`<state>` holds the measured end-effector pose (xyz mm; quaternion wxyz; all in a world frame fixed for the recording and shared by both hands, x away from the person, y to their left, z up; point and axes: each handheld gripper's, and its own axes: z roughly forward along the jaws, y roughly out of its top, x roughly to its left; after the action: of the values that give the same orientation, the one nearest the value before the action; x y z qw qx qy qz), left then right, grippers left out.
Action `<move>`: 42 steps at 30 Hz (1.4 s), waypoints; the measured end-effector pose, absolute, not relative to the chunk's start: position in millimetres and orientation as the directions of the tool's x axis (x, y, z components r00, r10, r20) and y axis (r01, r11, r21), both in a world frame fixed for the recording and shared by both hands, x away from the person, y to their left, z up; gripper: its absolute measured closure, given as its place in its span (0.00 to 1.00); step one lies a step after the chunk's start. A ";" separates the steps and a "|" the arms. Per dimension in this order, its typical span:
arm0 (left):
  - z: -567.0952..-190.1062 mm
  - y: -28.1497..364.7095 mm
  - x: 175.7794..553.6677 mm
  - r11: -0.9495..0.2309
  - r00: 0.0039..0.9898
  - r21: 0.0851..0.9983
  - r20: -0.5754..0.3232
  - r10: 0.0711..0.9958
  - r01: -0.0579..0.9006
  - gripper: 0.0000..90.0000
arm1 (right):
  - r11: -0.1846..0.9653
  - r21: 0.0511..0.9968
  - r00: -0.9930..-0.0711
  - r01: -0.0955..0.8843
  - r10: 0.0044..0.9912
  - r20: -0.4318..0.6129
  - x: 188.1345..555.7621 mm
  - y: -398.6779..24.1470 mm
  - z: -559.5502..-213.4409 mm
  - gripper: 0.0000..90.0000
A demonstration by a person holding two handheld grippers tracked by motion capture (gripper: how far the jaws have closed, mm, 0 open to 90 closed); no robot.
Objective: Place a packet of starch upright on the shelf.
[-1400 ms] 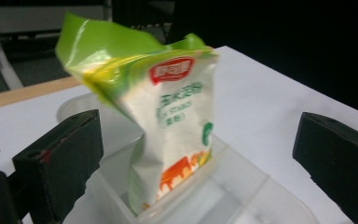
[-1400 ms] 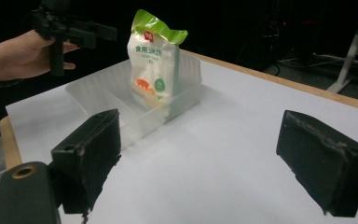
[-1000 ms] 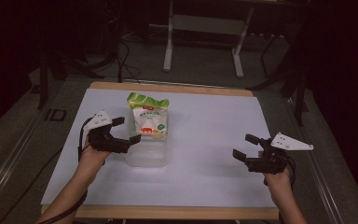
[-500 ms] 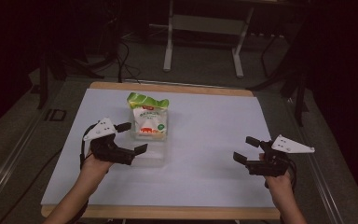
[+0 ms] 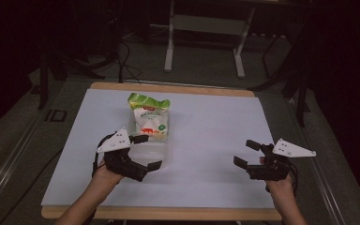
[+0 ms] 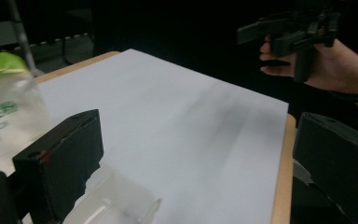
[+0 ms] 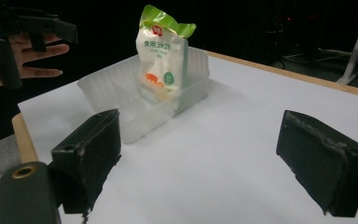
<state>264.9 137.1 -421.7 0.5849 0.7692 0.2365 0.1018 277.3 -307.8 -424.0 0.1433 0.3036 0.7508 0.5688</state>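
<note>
A white snack bag with a green top (image 5: 149, 118) (image 7: 162, 56) stands upright in the far section of a clear plastic divided container (image 5: 151, 145) (image 7: 121, 93) on the white table sheet. My left gripper (image 5: 146, 152) is open at the container's near left corner, one jaw over its near end; that corner (image 6: 116, 200) shows beside a jaw. My right gripper (image 5: 246, 153) is open over bare sheet at the right, apart from the container, with nothing between its jaws (image 7: 205, 158).
The white sheet (image 5: 206, 122) covers a wooden table whose edge (image 5: 168, 213) runs along the front. A metal stand (image 5: 206, 28) and cables lie on the dark floor beyond. Bare sheet lies between the grippers.
My left gripper has drawn back toward the front edge, away from the bag, to the container's near corner. My right gripper has shifted slightly nearer. Bag and container have not moved.
</note>
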 end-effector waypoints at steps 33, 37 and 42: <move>-459.3 72.8 244.3 -0.328 0.969 0.934 -0.065 0.237 0.143 0.02 | 0.199 0.927 -0.798 0.318 0.583 0.149 271.0 -297.8 -449.3 0.15; -464.5 72.8 241.3 -0.342 0.973 0.931 -0.052 0.226 0.129 0.02 | 0.211 0.922 -0.802 0.323 0.578 0.149 268.2 -296.0 -454.0 0.15; -473.1 74.3 241.3 -0.337 0.973 0.930 -0.076 0.217 0.147 0.02 | 0.222 0.916 -0.806 0.335 0.571 0.157 265.3 -294.9 -461.4 0.15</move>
<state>241.3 74.3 -473.1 0.5648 0.8171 0.1113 0.0307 265.3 -294.9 -461.4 0.1070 0.2924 0.7743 0.5509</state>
